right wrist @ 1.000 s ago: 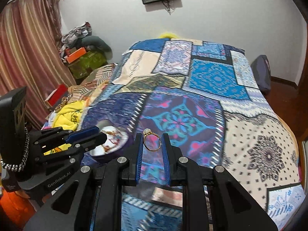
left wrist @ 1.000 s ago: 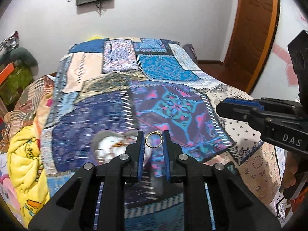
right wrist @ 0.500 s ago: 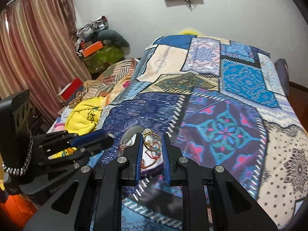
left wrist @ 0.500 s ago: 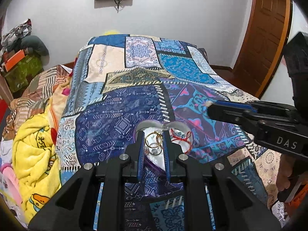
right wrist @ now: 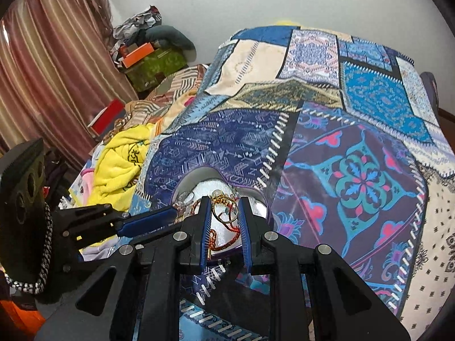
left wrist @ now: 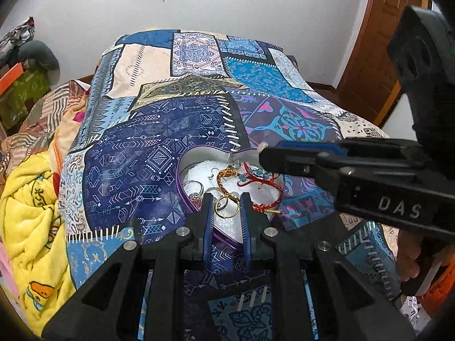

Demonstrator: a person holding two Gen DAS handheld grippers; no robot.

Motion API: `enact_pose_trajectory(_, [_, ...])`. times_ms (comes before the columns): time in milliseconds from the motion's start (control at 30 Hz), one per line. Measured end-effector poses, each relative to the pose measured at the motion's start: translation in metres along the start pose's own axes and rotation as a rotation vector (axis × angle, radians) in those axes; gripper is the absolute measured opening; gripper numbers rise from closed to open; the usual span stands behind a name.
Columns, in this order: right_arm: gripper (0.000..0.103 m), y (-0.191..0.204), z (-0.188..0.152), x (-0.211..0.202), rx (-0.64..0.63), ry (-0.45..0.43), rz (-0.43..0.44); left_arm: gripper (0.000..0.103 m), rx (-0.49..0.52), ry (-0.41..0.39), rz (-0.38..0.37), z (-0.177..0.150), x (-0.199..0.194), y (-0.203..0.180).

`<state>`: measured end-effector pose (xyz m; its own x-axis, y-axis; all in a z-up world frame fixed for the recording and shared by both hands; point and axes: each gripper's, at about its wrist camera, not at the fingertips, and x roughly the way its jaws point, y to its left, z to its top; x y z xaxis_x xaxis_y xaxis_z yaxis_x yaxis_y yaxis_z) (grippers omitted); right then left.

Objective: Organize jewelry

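A heart-shaped purple-rimmed box (left wrist: 182,182) with white lining lies on the patchwork bedspread and holds silver rings (left wrist: 194,187), a braided gold bracelet (left wrist: 224,174) and a red cord bracelet (left wrist: 264,182). My left gripper (left wrist: 226,209) is shut on a plain gold ring (left wrist: 226,208) over the box's near edge. My right gripper (right wrist: 224,211) is shut on a gold ring with a pale stone (right wrist: 224,209) above the same box (right wrist: 196,177). Each gripper shows in the other's view: the right one (left wrist: 263,156) from the right, the left one (right wrist: 170,213) from the left.
The bedspread (left wrist: 159,142) covers the whole bed. A yellow blanket (left wrist: 31,193) and striped cloths lie heaped at its left side. Boxes and clothes (right wrist: 145,54) stand by the curtain. A wooden door (left wrist: 378,56) is at the far right.
Both grippers, each holding its ring, have moved left across the bed and down to the heart-shaped box, which now lies right under their tips.
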<state>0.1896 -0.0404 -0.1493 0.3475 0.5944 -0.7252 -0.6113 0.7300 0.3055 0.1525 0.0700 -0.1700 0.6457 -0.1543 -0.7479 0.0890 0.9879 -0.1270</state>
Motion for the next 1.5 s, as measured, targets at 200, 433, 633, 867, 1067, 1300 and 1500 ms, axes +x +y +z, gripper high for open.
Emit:
enact_pose_trajectory(200, [0.018, 0.001, -0.001, 0.009, 0.001, 0.033, 0.012, 0.017, 0.020, 0.004, 0.006, 0.000, -0.001, -0.001])
enact_pose_trajectory(433, [0.018, 0.005, 0.002, 0.009, -0.004, 0.027, 0.001, 0.018, 0.024, 0.005, 0.000, -0.002, -0.005, 0.000])
enact_pose_trajectory(633, [0.028, 0.010, 0.005, 0.001, -0.019, 0.018, -0.008, 0.029, 0.011, 0.003, 0.014, -0.003, -0.009, 0.002])
enact_pose_trajectory(867, [0.028, 0.017, 0.008, -0.023, -0.035, -0.030, -0.019, 0.029, -0.021, -0.027, 0.029, 0.002, -0.025, 0.005])
enact_pose_trajectory(1067, [0.028, 0.029, 0.012, -0.069, -0.050, -0.136, -0.053, 0.029, -0.038, -0.120, 0.054, 0.014, -0.066, 0.001])
enact_pose_trajectory(1300, [0.028, 0.053, 0.011, -0.150, -0.079, -0.355, -0.117, 0.029, -0.055, -0.328, 0.076, 0.032, -0.146, -0.014])
enact_pose_trajectory(1500, [0.028, 0.081, -0.004, -0.217, -0.116, -0.549, -0.137, 0.031, -0.038, -0.501, 0.099, 0.033, -0.215, -0.036])
